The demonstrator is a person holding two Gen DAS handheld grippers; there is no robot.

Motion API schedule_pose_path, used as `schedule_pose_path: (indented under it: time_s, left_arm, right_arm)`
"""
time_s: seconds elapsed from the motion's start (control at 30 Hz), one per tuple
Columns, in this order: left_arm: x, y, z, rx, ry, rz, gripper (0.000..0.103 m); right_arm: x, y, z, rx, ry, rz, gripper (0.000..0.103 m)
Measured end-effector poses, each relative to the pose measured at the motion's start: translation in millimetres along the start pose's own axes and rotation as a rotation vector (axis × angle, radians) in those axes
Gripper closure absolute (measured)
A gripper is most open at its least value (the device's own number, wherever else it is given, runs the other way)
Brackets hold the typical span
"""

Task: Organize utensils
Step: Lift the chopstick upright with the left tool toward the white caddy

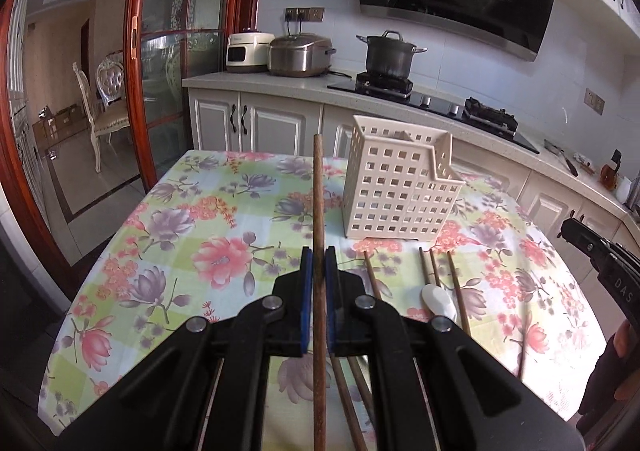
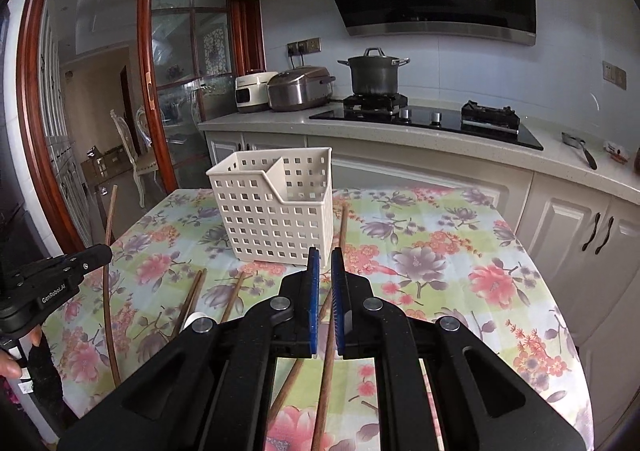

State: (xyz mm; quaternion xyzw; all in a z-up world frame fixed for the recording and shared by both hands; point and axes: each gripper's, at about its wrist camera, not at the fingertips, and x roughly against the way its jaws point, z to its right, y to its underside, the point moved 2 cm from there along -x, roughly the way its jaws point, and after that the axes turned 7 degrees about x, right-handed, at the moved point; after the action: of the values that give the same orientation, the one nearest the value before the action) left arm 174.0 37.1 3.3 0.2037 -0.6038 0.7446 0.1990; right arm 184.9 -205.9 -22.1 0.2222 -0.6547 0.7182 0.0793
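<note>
My left gripper (image 1: 319,255) is shut on a brown wooden chopstick (image 1: 319,191), held lifted over the table and pointing forward. The same chopstick shows in the right wrist view (image 2: 109,219), with the left gripper (image 2: 92,255) at the left edge. My right gripper (image 2: 325,255) is shut on another wooden chopstick (image 2: 341,227) that reaches toward the cream perforated utensil basket (image 2: 276,207). The basket stands upright mid-table (image 1: 400,187). Several loose chopsticks (image 1: 456,283) and a white spoon (image 1: 438,301) lie on the floral tablecloth (image 1: 180,235).
A kitchen counter (image 2: 440,139) with a gas hob, a steel pot (image 2: 374,73) and two cookers (image 2: 300,87) runs behind the table. A glass sliding door with a red wood frame (image 1: 136,63) is at the left. White cabinets (image 2: 592,235) stand close on the right.
</note>
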Motion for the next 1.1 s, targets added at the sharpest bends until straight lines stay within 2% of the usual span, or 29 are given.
schedule_pose_path:
  time_s: [0.13, 0.27, 0.37, 0.5, 0.67, 0.8, 1.1]
  left_arm:
    - [12.4, -1.9, 1.7, -0.002, 0.013, 0.027, 0.097]
    - [16.2, -0.6, 1.1, -0.005, 0.011, 0.032, 0.097]
    - [13.2, 1.1, -0.7, -0.003, 0.005, 0.023, 0.097]
    - [14.6, 2.4, 1.7, -0.019, 0.007, 0.033, 0.097]
    - [17.5, 3.7, 4.2, -0.031, 0.007, 0.052, 0.097]
    - [17.7, 3.2, 6.6, -0.033, 0.017, 0.055, 0.097]
    - [16.6, -1.8, 10.9, -0.041, 0.031, 0.067, 0.097]
  right_arm:
    - [16.4, -4.8, -3.8, 0.016, 0.0, 0.043, 0.095]
    - [17.7, -3.8, -3.9, 0.016, -0.01, 0.036, 0.095]
    - [1.7, 3.0, 2.1, -0.01, -0.029, -0.033, 0.094]
    - [-32.1, 20.6, 13.0, -0.056, -0.027, -0.145, 0.087]
    - [-72.4, 50.8, 20.4, -0.087, -0.015, -0.273, 0.087]
    - [-94.8, 62.3, 19.7, -0.091, -0.016, -0.329, 0.087]
    - [-131.3, 62.9, 6.2, -0.074, -0.012, -0.4, 0.087]
